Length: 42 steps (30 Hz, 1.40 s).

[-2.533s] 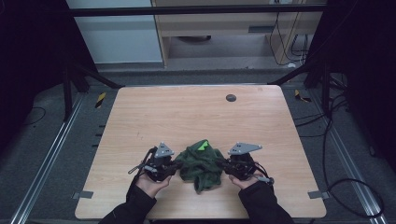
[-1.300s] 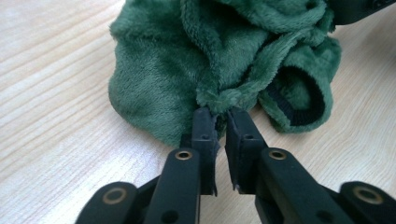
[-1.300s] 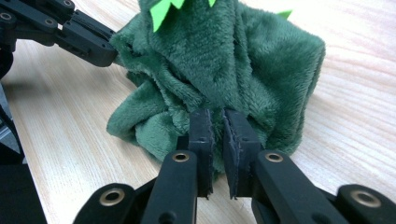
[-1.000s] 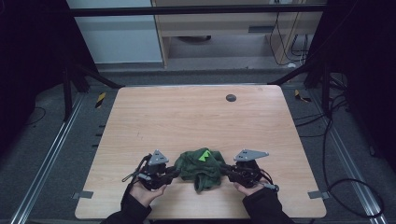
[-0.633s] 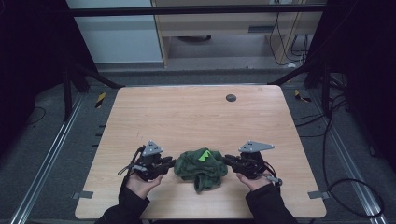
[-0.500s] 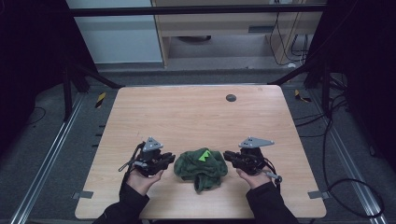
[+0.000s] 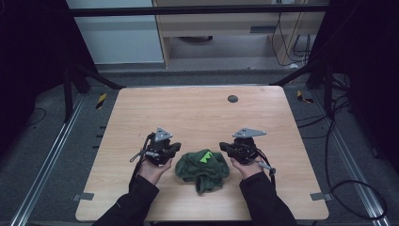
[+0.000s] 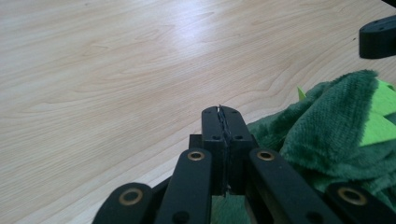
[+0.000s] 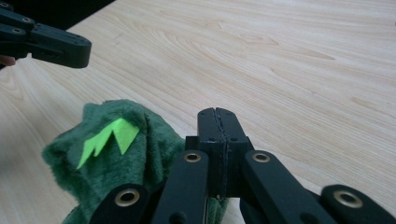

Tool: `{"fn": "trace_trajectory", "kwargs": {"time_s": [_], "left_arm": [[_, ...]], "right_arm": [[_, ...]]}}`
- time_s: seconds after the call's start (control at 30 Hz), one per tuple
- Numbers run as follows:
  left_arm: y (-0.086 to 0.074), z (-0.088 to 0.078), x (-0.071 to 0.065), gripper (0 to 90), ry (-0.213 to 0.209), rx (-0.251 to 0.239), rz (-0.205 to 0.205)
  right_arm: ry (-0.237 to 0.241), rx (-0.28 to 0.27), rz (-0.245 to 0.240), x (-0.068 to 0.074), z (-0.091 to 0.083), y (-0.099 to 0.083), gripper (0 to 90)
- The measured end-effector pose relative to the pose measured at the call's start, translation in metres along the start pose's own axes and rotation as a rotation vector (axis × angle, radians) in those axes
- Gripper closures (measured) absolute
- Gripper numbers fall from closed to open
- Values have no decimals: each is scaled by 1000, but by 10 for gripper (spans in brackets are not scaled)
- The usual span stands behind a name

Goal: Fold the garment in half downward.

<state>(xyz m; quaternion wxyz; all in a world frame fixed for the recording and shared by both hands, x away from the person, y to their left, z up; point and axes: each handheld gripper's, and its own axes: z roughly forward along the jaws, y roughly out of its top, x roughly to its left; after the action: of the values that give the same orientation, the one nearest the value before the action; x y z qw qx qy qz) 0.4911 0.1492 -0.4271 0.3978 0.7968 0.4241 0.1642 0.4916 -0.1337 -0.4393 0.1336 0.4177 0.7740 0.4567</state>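
High view: a green cloth [image 7: 203, 169] lies bunched on the near half of the wooden table [image 7: 197, 113], between the two hands. A bright green patch sits on top of it. The left gripper [image 7: 173, 149] is just to the left of the cloth, held in the left hand [image 7: 153, 167]. The right gripper [image 7: 225, 149] is just to the right, held in the right hand [image 7: 247, 165]. Both point inward toward the cloth. A small dark round spot [image 7: 232, 98] sits on the far part of the table, well apart from the cloth.

Left gripper view: the jaws are pressed together, having just been closing, with nothing visible between the tips. The cloth [image 8: 336, 140] lies to the right of the jaws and extends under them. Whether it touches them cannot be told. The tip of the right gripper [image 8: 377, 39] appears at the upper right.

Right gripper view: the jaws are pressed together, having just been closing, with nothing visible between the tips. The cloth [image 9: 116, 154] lies to the left of the jaws, patch upward. The left gripper [image 9: 77, 49] appears at the upper left, above the cloth.
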Motion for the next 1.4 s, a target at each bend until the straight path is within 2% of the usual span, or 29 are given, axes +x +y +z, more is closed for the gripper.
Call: {"fn": "trace_trajectory", "kwargs": {"time_s": [0.23, 0.53, 1.07, 1.27, 1.4], "left_arm": [[1, 18, -10, 898, -26, 37, 25], [-7, 24, -14, 897, -80, 85, 55], [-16, -3, -29, 894, -162, 71, 100], [-23, -10, -41, 891, -192, 83, 130], [-29, -14, -46, 890, -190, 96, 162]], "right_arm": [[-1, 20, 7, 1, 8, -4, 900], [25, 70, -12, 9, 19, -11, 899], [98, 54, -61, 30, 5, -17, 899], [121, 52, -61, 36, -6, -23, 899], [130, 58, -61, 39, -9, -28, 898]]}}
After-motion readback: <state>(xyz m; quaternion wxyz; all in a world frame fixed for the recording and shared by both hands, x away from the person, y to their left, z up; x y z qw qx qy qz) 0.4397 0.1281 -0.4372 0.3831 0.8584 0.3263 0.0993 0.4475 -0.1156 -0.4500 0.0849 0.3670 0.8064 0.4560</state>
